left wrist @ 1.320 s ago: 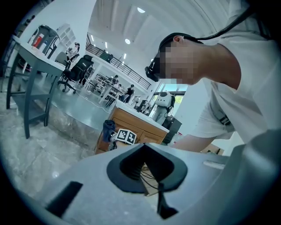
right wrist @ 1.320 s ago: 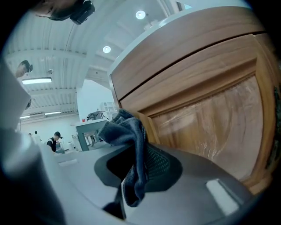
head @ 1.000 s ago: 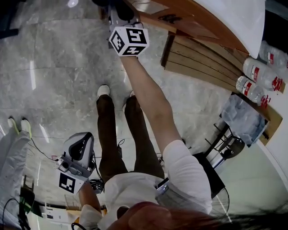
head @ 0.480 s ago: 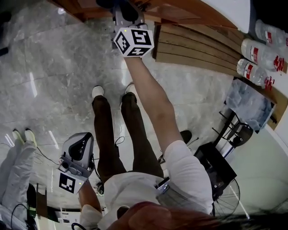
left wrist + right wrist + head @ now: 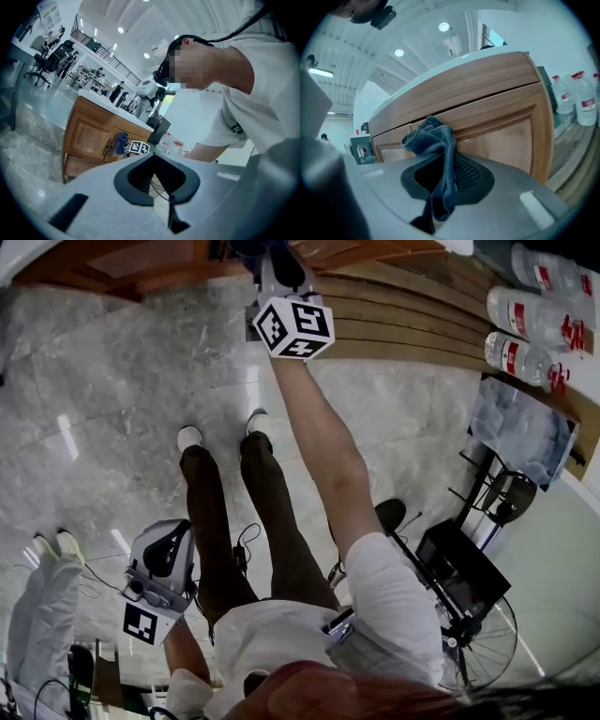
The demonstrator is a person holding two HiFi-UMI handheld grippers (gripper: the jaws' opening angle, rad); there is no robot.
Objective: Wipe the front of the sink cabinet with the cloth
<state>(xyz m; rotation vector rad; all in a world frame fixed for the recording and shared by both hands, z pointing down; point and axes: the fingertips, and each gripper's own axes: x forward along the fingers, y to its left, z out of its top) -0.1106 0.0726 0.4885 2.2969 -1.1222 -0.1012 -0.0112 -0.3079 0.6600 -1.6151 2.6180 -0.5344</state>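
Note:
The wooden sink cabinet (image 5: 487,117) fills the right gripper view, and its edge runs along the top of the head view (image 5: 141,263). My right gripper (image 5: 438,187) is shut on a dark blue cloth (image 5: 436,150), whose bunched top presses against the cabinet front just below the counter. In the head view the right gripper (image 5: 281,277) is stretched out to the cabinet, with its jaw tips hidden. My left gripper (image 5: 159,577) hangs low by the hip, shut and holding nothing (image 5: 157,187). Past it the left gripper view shows the cabinet (image 5: 89,136) and the cloth (image 5: 121,140).
Right of the cabinet is a slatted wooden shelf (image 5: 412,324) with large water bottles (image 5: 525,310) beside it. A black stand (image 5: 459,568) and a floor fan (image 5: 478,643) stand at the right. Another person's legs (image 5: 37,587) are at the left, and cables (image 5: 239,549) lie on the marble floor.
The head view has swung, so more cabinet shows at the top left. My right gripper with the cloth has shifted slightly right along the cabinet front. The left gripper has stayed by the hip.

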